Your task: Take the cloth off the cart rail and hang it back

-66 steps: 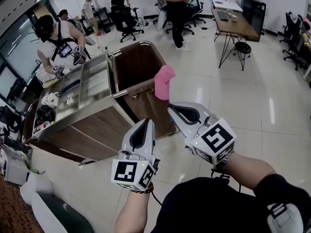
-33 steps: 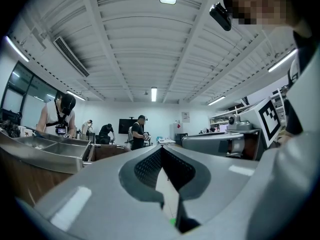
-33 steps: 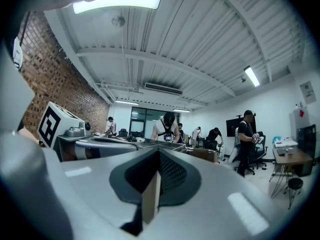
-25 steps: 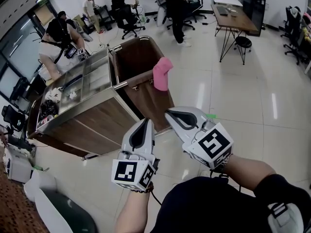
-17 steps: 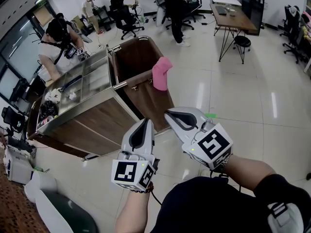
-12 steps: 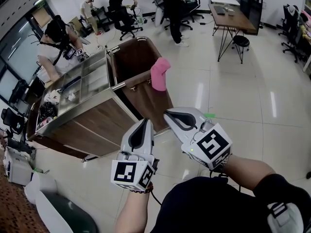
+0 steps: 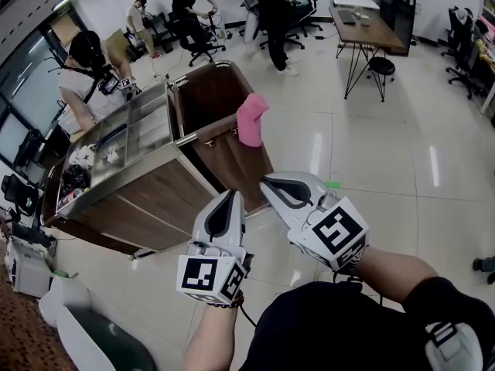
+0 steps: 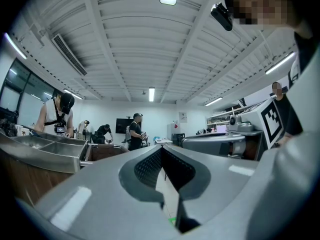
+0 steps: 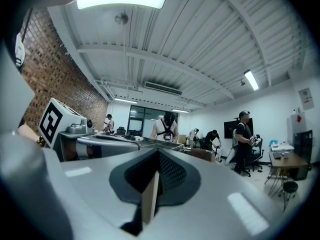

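Note:
A pink cloth [image 7: 251, 120] hangs over the steel rail [image 7: 207, 130] at the near corner of a wood-sided cart [image 7: 162, 199]. Both grippers are held side by side in front of me, short of the cart and well below the cloth in the head view. My left gripper [image 7: 234, 194] [image 8: 161, 149] has its tips together and nothing between them. My right gripper [image 7: 265, 179] [image 9: 157, 155] is also shut and empty. Its tip points toward the cart's near corner. Neither gripper view shows the cloth.
The cart's steel top holds trays [image 7: 131, 134] and small items. A person [image 7: 83, 68] with grippers stands at its far side. More people and office chairs [image 7: 197, 33] are at the back. A desk [image 7: 367, 25] and stool [image 7: 383, 72] stand at the right, and a white bin [image 7: 77, 327] at the lower left.
The cart and cloth have drifted slightly up and left in the head view. Both grippers keep their place and stay shut. The person beside the cart has shifted.

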